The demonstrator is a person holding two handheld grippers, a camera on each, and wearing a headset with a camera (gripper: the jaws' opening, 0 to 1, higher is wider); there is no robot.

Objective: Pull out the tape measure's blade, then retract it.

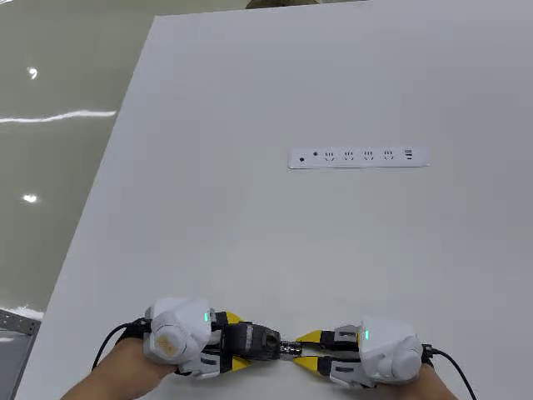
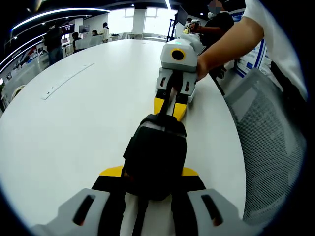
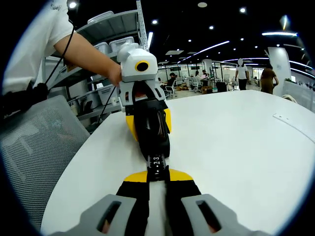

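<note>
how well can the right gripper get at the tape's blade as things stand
Yes, it seems: the right gripper looks shut on the blade, a short stretch of which shows between it and the tape measure case held in the left gripper. Nothing on the table stands between them.

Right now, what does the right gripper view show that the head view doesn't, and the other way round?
Right gripper view: the numerals 23 printed on the tape blade at its jaws, a grey mesh chair back, and shelving with storage bins.
Head view: a long white power strip lying farther up the table, and the glossy greenish floor.
Both: the black tape measure case clamped in the left gripper, the right gripper shut on the blade's end, and the white table.
</note>
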